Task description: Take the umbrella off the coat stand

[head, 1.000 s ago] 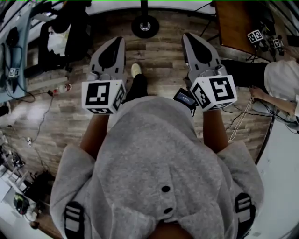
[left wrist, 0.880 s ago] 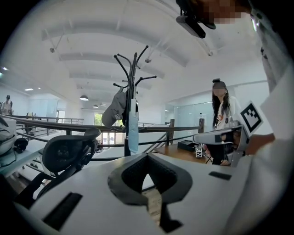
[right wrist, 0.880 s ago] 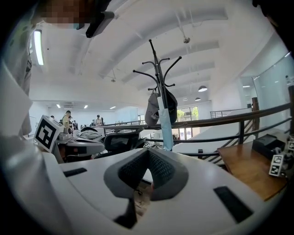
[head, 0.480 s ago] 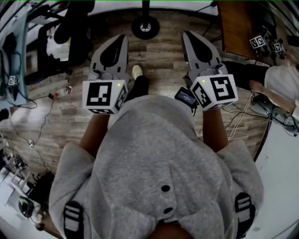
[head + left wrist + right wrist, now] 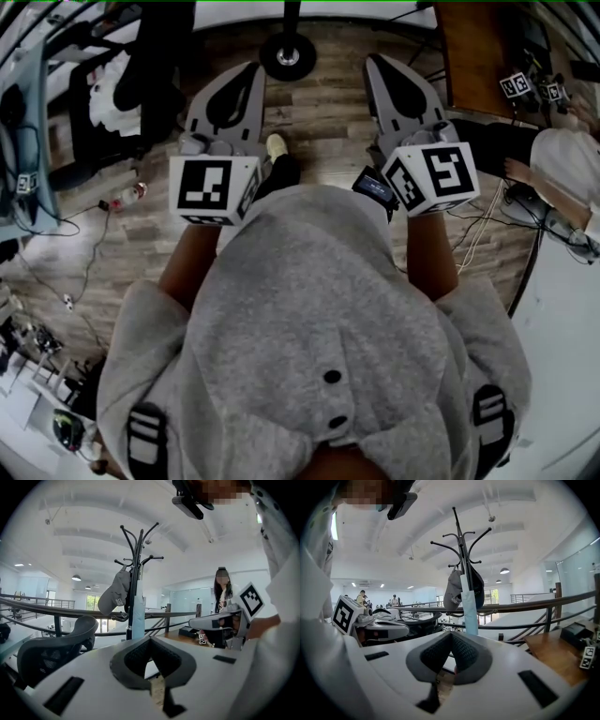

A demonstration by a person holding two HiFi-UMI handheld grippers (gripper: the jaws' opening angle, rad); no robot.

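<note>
The black coat stand (image 5: 135,569) rises ahead of me, its round base (image 5: 288,54) on the wood floor just beyond both grippers. A furled light blue umbrella (image 5: 138,617) hangs along the pole, beside a grey cap (image 5: 115,595). In the right gripper view the umbrella (image 5: 468,606) sits straight ahead above the jaws. My left gripper (image 5: 150,639) and right gripper (image 5: 451,634) are both shut with nothing between the pads, held side by side and still apart from the stand. The head view shows the left gripper (image 5: 248,70) and right gripper (image 5: 378,62) flanking the base.
A black office chair (image 5: 56,648) stands left of the stand, in front of a dark railing (image 5: 47,605). A wooden desk (image 5: 478,47) and a seated person (image 5: 562,159) are at the right. Cables (image 5: 84,244) and a bottle (image 5: 127,197) lie on the floor at left.
Both grippers have moved forward together toward the coat stand's base; the floor and its clutter have slid back beneath me. The jaws stayed shut.
</note>
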